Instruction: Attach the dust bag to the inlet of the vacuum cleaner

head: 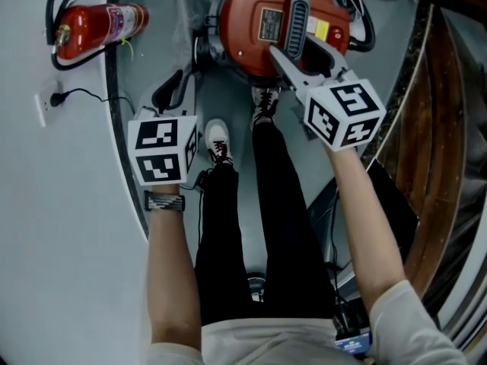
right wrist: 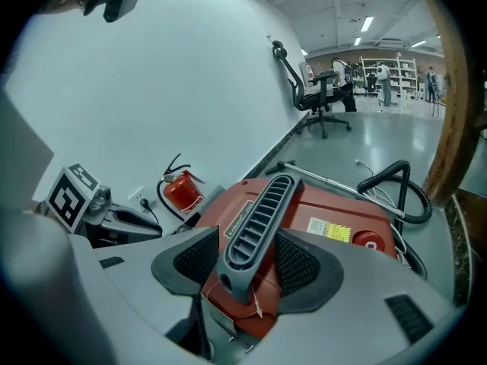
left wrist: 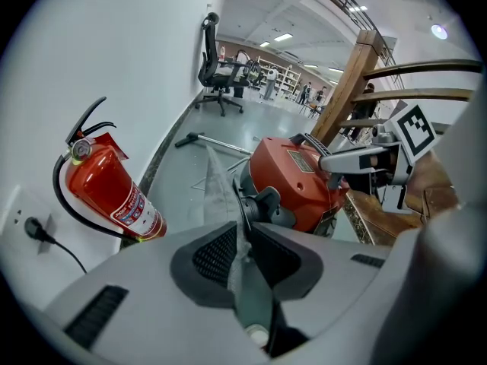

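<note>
Beside white wall (head: 46,242), vacuum cleaner (head: 251,21) rests on floor (head: 152,59).

Head view dim, flat; soft shadows on floor (head: 156,59). Gripper views brighter, ceiling strips (right wrist: 367,23) overhead; heavy fisheye, dark corners. Left hand-held gripper (left wrist: 242,253) soft up close.

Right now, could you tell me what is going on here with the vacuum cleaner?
A person stands over a red vacuum cleaner on the floor with a gripper in each hand. The right gripper clamps its grey ribbed handle. The left gripper pinches the thin grey dust bag close to the black inlet. Whether the bag is fitted yet I cannot tell.
</note>
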### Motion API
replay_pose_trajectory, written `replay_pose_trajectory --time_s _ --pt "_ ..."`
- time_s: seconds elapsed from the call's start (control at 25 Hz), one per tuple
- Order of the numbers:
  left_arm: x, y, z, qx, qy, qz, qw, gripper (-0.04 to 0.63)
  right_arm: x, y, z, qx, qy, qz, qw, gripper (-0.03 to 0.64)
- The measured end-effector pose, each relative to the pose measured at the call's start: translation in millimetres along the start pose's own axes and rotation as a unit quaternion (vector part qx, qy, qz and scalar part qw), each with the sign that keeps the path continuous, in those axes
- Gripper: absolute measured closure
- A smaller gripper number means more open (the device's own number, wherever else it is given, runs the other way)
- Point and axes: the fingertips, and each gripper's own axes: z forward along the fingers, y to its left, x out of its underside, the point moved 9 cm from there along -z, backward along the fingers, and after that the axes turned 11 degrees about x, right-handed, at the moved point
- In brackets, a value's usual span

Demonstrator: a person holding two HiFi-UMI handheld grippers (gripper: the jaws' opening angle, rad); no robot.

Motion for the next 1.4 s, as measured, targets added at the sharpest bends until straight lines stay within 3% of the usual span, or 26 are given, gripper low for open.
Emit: replay_pose_trajectory --time_s 0.4,0.8,0.96,1.16,1.4 --pt "-20 -7 -29 0.004 -0.014 0.016 0.9998 0.529 2 6 -34 0.015 0.032 -0.029 0.999 0.394" --pt "-39 -34 -88 0.024 -0.038 0.033 0.9985 0.531 -33 40 -87 0.002 0.03 -0.072 0.997 0.397" --pt "-56 -43 -120 0.03 -0.051 0.058 0.9966 0.534 -58 51 -115 0.008 0.009 -0.087 0.996 0.408" --pt "-77 -56 -161 0.037 -0.068 0.075 0.9942 0.538 -91 75 -149 0.012 -0.02 -0.101 0.995 0.48" --pt "-99 -80 -210 0.043 -0.09 0.111 0.9888 0.594 -121 106 -206 0.008 -0.067 -0.121 0.99 0.531"
